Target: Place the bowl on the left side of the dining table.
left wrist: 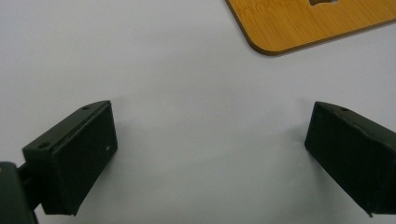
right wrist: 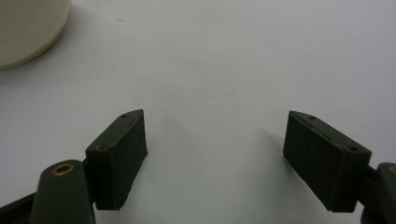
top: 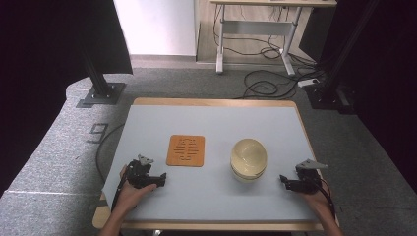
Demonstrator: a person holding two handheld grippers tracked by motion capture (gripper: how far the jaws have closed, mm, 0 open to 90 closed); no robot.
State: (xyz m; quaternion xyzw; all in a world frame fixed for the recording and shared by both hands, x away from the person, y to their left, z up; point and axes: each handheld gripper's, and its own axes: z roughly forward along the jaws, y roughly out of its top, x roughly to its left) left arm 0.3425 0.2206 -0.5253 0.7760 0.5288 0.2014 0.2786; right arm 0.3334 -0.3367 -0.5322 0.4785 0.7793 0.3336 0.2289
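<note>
Left tool hangs over bare pale table, jaws wide apart; wooden trivet corner lies beyond

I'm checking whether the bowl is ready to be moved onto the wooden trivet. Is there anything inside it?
From the high view the cream bowl looks empty: its pale inner surface shows with nothing in it. It stands on the table, beside the wooden trivet. What lies under its base is covered.
</note>
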